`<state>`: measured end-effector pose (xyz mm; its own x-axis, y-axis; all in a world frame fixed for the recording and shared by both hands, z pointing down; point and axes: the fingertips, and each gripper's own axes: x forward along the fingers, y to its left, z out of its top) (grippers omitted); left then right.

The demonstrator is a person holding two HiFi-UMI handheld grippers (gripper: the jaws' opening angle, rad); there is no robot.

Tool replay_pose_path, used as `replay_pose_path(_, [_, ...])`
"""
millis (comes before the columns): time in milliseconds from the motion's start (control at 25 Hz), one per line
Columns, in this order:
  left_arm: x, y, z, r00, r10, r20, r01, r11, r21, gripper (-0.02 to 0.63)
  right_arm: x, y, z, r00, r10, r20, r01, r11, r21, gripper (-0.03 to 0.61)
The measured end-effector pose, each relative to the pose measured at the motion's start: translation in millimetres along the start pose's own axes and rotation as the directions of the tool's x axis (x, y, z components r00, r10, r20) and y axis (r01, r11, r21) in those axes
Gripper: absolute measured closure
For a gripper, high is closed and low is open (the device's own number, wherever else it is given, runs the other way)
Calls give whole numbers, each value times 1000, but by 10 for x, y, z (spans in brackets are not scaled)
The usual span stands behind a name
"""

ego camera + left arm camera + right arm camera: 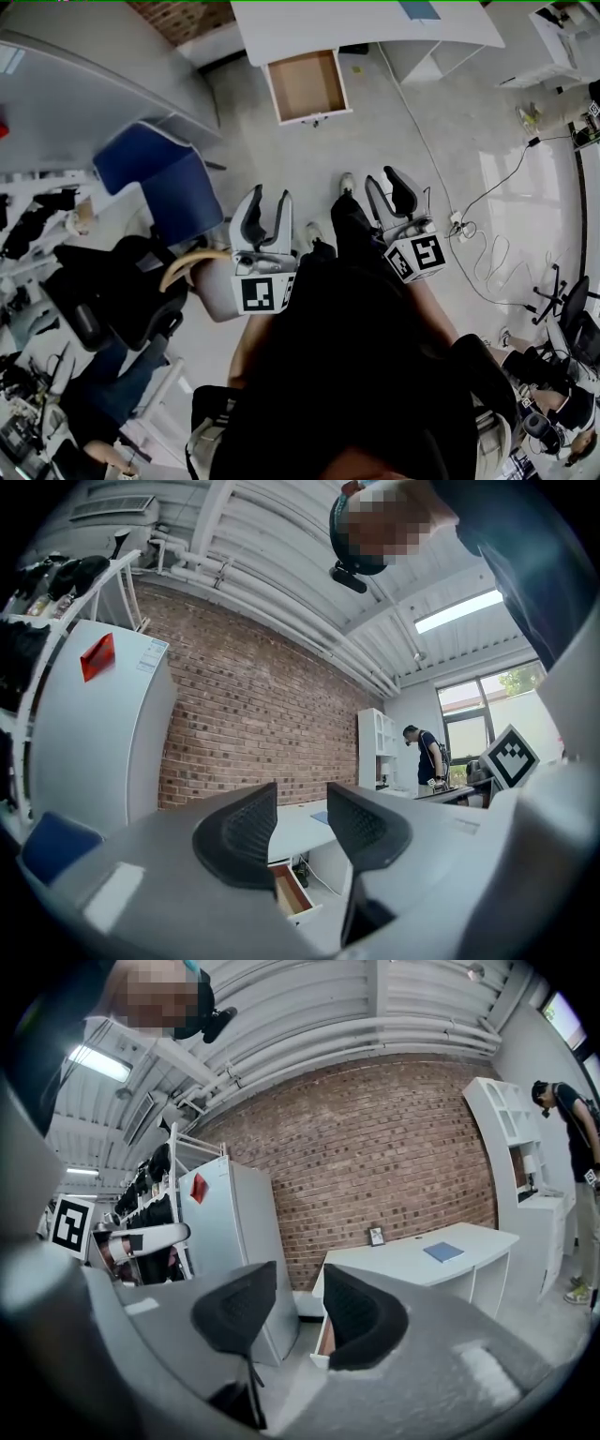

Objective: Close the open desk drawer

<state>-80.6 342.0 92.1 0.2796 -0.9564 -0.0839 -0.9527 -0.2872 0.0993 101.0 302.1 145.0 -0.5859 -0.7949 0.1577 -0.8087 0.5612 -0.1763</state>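
Observation:
The open desk drawer sticks out of the white desk at the top of the head view, its brown inside bare. It also shows low between the jaws in the left gripper view and behind the right jaw in the right gripper view. My left gripper and right gripper are held side by side well short of the drawer, pointing toward it. Both stand open with nothing between their pads, as seen for the left gripper and the right gripper.
A blue chair and a black office chair stand to my left. Cables trail over the floor on the right. A blue notebook lies on the desk. A person stands by white shelves at the far right.

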Motion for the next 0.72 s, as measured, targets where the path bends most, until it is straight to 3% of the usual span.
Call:
replay_pose_path(360, [394, 44, -46, 1000, -15, -1, 15, 1000, 6, 410, 333, -279, 81, 1000, 13, -11, -13, 1000, -8, 416])
replay_pose_path(720, [943, 9, -268, 995, -47, -89, 49, 999, 15, 373, 801, -660, 136, 997, 67, -50, -68, 997, -20, 416])
